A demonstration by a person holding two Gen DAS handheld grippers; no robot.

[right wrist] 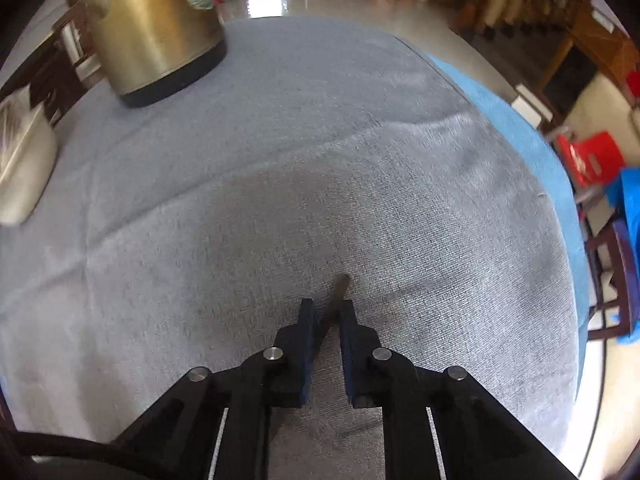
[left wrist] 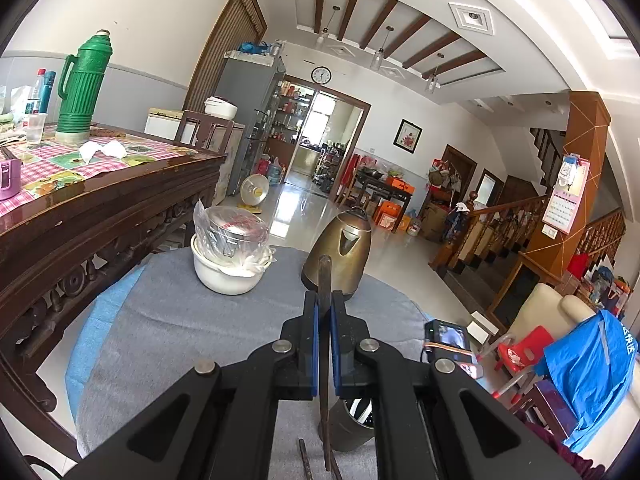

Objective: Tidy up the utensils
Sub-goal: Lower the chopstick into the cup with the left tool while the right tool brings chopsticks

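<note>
Brass-coloured kettle [left wrist: 338,250] and plastic-covered white bowl [left wrist: 228,264] on grey cloth [right wrist: 280,160]; green thermos [left wrist: 80,88] beyond.

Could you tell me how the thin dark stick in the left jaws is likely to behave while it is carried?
The stick looks stiff: it runs straight through the left gripper without sagging. It is thin and held at one spot along its length, so it may pivot or slip if knocked. It probably weighs little, being so slender; lying on the grey cloth it might roll.

open grey cloth [right wrist: 320,152] ahead, kettle [right wrist: 156,28] (far left) and bowl [right wrist: 24,168] blocking
</note>
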